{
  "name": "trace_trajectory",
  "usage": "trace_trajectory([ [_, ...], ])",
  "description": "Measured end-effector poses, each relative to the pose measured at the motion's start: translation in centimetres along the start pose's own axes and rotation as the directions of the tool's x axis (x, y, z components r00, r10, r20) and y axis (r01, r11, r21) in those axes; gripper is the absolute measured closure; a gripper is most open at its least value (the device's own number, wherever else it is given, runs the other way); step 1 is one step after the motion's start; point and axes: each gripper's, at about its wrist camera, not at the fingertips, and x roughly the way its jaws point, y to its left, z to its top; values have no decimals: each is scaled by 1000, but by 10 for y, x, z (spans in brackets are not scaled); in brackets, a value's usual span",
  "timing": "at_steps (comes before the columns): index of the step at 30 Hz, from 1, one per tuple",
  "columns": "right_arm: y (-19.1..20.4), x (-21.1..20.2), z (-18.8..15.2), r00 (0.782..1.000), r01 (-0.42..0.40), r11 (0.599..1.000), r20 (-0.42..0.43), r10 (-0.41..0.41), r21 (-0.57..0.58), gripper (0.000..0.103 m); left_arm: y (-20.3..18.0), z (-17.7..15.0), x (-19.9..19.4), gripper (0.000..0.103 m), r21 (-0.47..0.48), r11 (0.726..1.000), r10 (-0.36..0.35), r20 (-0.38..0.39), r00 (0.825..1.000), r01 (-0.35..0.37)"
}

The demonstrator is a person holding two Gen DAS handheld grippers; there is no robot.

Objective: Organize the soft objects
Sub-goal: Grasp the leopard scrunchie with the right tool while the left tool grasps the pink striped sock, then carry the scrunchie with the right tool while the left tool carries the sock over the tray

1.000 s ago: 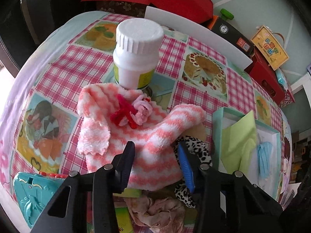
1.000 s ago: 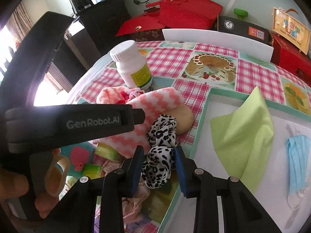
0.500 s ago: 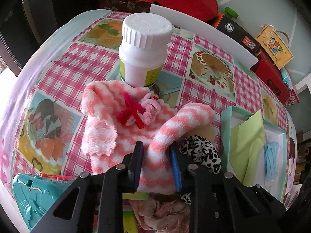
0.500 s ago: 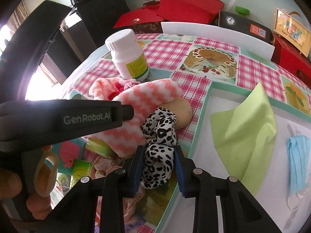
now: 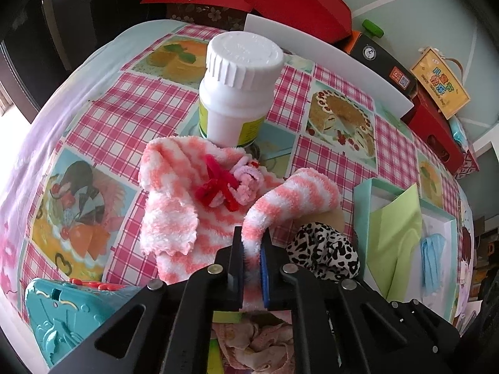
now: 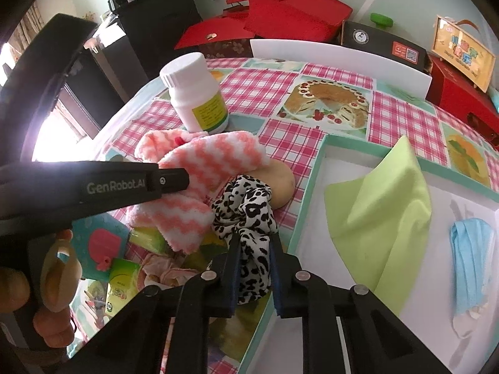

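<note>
Beside the tray's (image 6: 312, 187) left edge, your left gripper (image 5: 252, 251) pinches the fluffy towel (image 5: 193, 205), your right gripper (image 6: 255, 249) the leopard scrunchie (image 6: 249, 212); lifting the towel may topple the white bottle (image 5: 237, 93) touching it.

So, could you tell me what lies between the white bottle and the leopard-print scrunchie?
The pink-and-white fluffy cloth lies between the white bottle and the leopard-print scrunchie, with a tan rounded object beside the scrunchie; the right wrist view shows it best.

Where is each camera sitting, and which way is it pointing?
Left wrist: rides the left claw, looking down at the pink striped towel it pinches; only its black fingers show.
Right wrist: rides the right claw, looking down at the leopard scrunchie it pinches; the left claw and a hand show.
Shared: towel, scrunchie, white bottle, tray.
</note>
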Motion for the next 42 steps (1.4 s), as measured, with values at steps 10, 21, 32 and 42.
trace_trajectory([
  [10, -4, -17, 3, 999, -16, 1000, 43, 15, 20, 89, 0, 1, -22, 96, -3, 1000, -20, 58, 998, 20],
  [21, -9, -64, 10, 985, -17, 999, 173, 11, 35, 89, -1, 4, -92, 96, 5, 996, -87, 239, 967, 88],
  [32, -19, -107, 14, 960, -7, 998, 280, -8, 55, 89, -1, -3, -157, 96, 44, 989, -150, 409, 900, 144],
  [42, -48, -149, 9, 927, 42, 992, 364, -84, 123, 89, -35, -9, -176, 96, 140, 975, -215, 430, 877, 170],
])
